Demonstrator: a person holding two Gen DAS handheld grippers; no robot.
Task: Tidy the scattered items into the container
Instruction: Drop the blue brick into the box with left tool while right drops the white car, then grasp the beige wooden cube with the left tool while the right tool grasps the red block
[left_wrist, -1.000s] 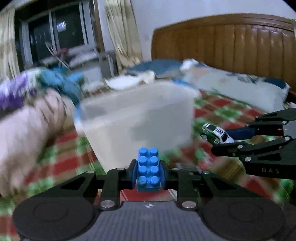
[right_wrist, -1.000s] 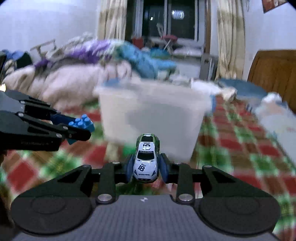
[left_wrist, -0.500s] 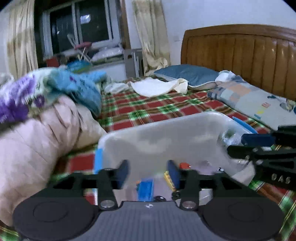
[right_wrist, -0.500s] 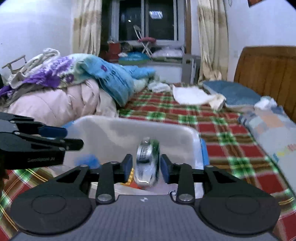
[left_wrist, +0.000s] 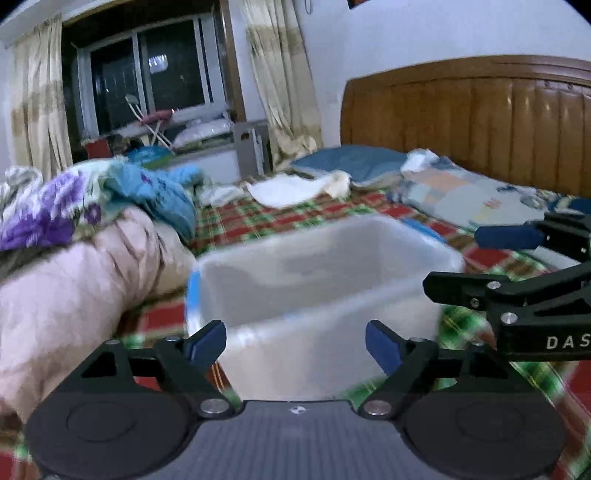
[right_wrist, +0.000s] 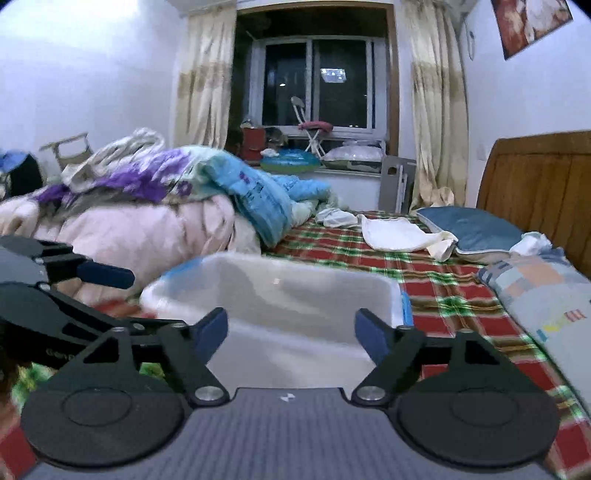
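**Both grippers empty above the bin**

The bin (left_wrist: 325, 295) is a translucent white plastic tub sitting on the plaid bedspread (right_wrist: 436, 273), with a blue strip along its left rim in the left wrist view. Its inside is blurred in both views; only pale walls show, and what lies at the bottom cannot be made out.

The left gripper (left_wrist: 295, 341) points slightly downward at the bin's near wall. Its jaws have just been opening and now stand wide apart, with nothing between the 2 blue pads (left_wrist: 207, 341); only the bin shows through the gap.

The right gripper (right_wrist: 291, 330) also points a little downward, over the near rim of the bin (right_wrist: 280, 295). Its jaws have likewise just been opening and are spread wide, holding nothing.

Each gripper appears in the other's view: the right one enters the left wrist view from the right edge beside the bin, and the left one enters the right wrist view from the left edge, 1 blue pad reaching toward the bin's corner.

A pile of quilts (right_wrist: 147, 221) lies left of the bin, pillows (left_wrist: 461, 192) lie near the wooden headboard (left_wrist: 480, 107), and a white cloth (right_wrist: 395, 232) lies beyond the bin.
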